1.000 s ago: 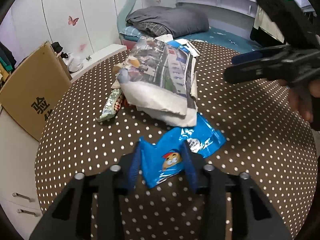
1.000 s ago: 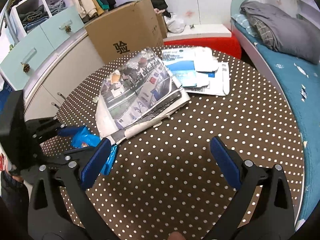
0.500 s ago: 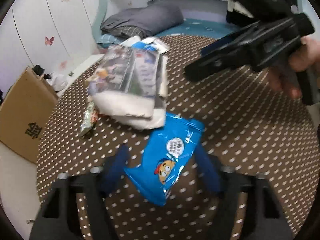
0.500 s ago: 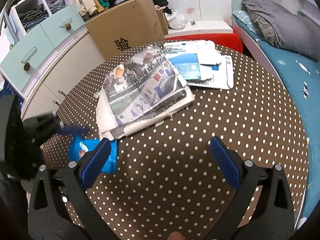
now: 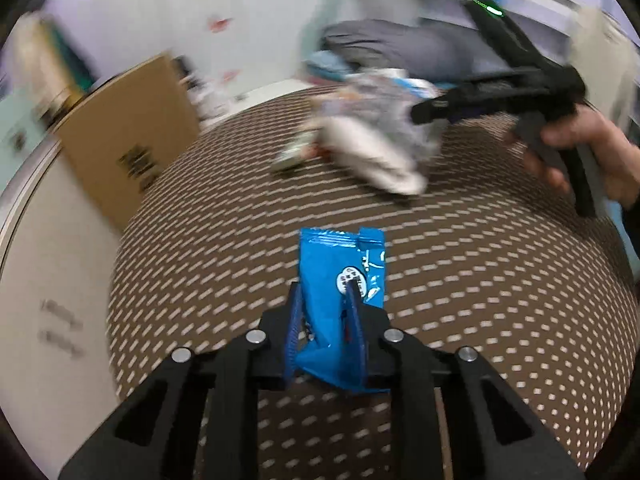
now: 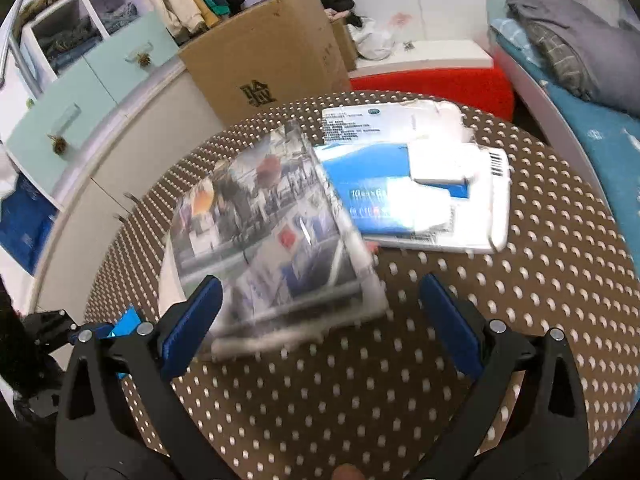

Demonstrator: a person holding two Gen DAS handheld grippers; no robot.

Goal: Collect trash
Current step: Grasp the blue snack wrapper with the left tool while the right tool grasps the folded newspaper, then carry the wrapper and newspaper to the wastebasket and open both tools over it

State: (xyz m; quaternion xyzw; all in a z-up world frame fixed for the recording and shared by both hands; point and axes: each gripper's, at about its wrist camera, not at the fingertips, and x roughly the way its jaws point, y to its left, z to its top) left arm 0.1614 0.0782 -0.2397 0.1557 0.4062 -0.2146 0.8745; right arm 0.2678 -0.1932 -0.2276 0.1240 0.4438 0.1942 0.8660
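My left gripper (image 5: 325,297) is shut on a blue snack wrapper (image 5: 340,268) and holds it above the brown polka-dot table (image 5: 480,300). A sliver of the wrapper (image 6: 125,322) shows at the left of the right wrist view. My right gripper (image 6: 320,300) is open and empty, hovering at the near edge of a folded newspaper (image 6: 264,224). The newspaper (image 5: 372,136) and the right gripper (image 5: 424,112) also show in the blurred left wrist view.
A blue-and-white flat package with papers (image 6: 416,192) lies beyond the newspaper. A small green-and-red wrapper (image 5: 292,156) lies beside the newspaper. A cardboard box (image 6: 268,56) stands behind the table, a cabinet (image 6: 80,92) to the left, a bed (image 6: 580,52) to the right.
My left gripper has closed on the blue wrapper and lifted it, swinging left. My right gripper has moved forward toward the newspaper and stayed open.
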